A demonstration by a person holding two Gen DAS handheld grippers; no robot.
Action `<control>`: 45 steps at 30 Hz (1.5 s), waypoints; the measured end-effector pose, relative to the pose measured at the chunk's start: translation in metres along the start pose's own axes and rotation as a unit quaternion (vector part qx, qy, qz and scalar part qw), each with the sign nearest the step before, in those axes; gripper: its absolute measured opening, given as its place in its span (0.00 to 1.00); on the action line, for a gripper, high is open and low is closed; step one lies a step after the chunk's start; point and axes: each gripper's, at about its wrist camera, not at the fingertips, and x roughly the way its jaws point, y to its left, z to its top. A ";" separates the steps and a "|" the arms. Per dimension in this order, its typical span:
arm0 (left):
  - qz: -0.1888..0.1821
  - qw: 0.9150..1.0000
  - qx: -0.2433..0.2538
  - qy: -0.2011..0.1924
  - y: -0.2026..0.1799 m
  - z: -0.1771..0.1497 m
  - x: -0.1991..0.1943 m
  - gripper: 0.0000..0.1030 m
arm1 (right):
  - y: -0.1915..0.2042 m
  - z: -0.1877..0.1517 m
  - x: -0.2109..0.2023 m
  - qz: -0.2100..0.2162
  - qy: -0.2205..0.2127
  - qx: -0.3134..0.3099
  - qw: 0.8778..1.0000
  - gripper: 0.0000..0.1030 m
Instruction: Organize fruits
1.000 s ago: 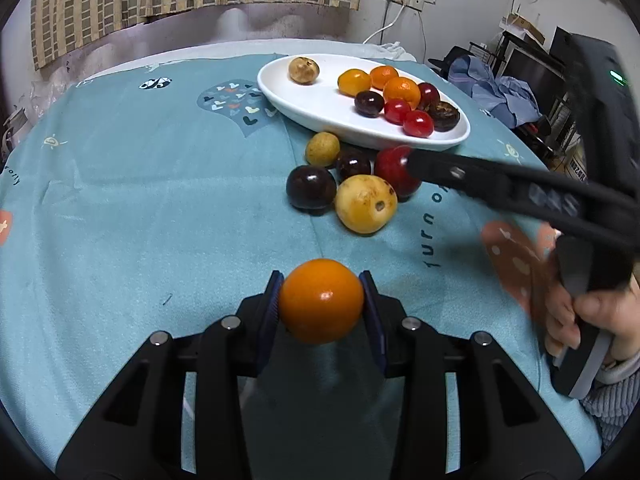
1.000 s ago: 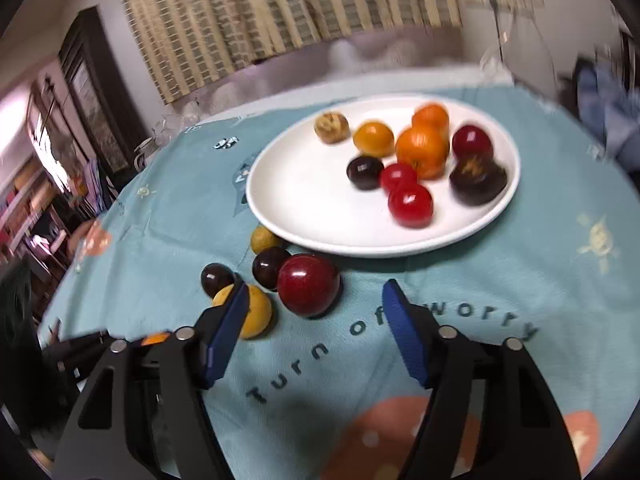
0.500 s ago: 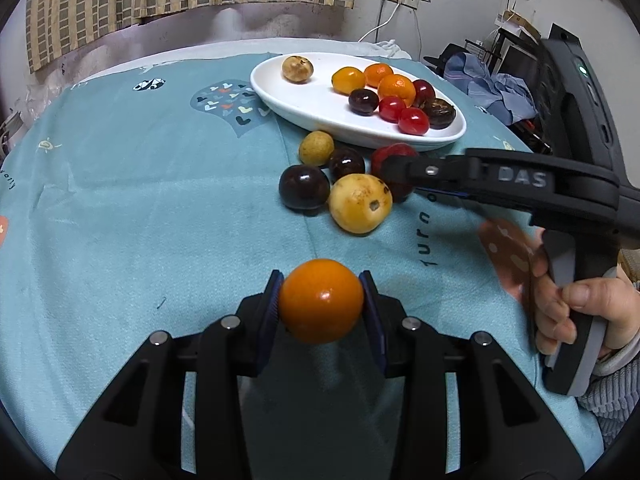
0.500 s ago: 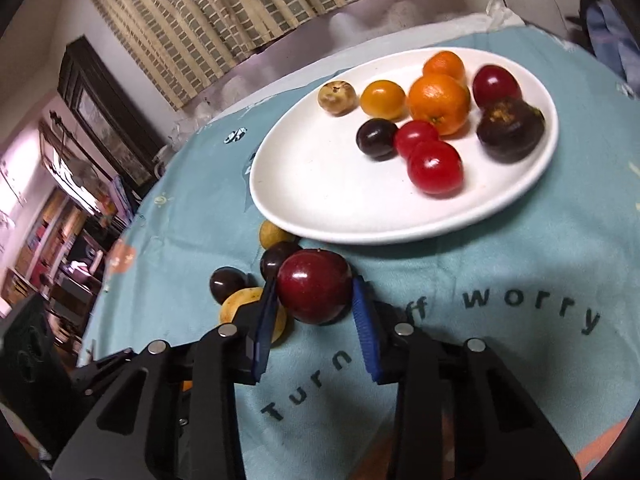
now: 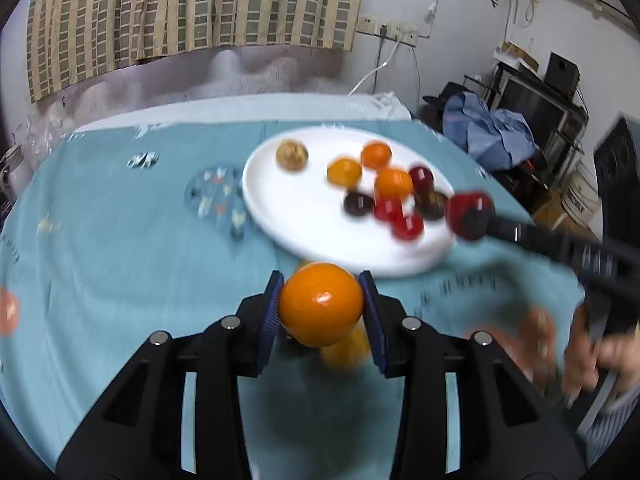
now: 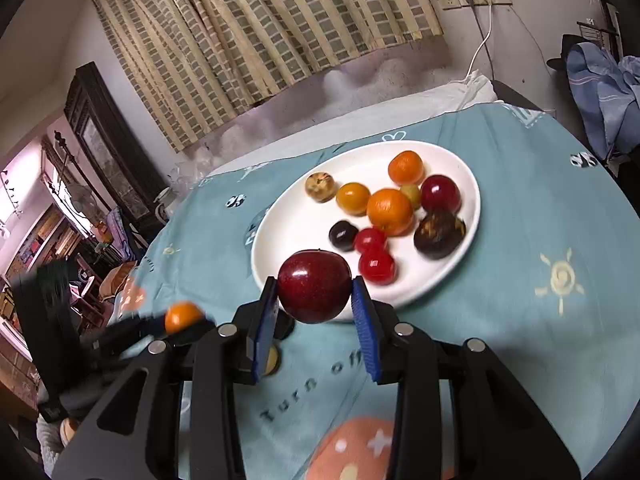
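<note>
Crowding is the main risk: the plate, ahead of both claws, already carries a tight cluster of fruit on its right half, while its left half is bare. The right claw is clenched on a red apple, held in the air just short of the plate's near rim; set down straight ahead, the apple would likely land against the small red fruits beyond its right finger and knock them rolling, perhaps over the shallow rim. The left claw is clenched on an orange, also aloft, with the near rim of the plate just ahead of it. Since both claws are heading for the same dish, and the right one already reaches across its right edge in the left view, their fingers could clash if they come down together. Both fruits are round and gripped only at their sides, so a tilt or a loosened squeeze could let one slip out onto the cloth. A yellow fruit lies beneath the left claw and could be bumped if that claw dips.
</note>
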 end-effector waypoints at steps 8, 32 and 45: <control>0.020 0.999 -0.030 0.003 0.007 0.042 0.050 0.64 | -0.024 -0.005 0.029 0.031 0.039 0.067 0.997 0.59; 0.127 0.985 -0.115 0.027 0.113 -0.067 -0.007 0.75 | 0.007 -0.052 0.002 0.023 0.041 0.011 0.999 0.61; 0.133 0.985 -0.109 0.025 0.125 -0.048 0.012 0.74 | 0.022 -0.062 0.018 0.006 0.060 -0.037 0.997 0.61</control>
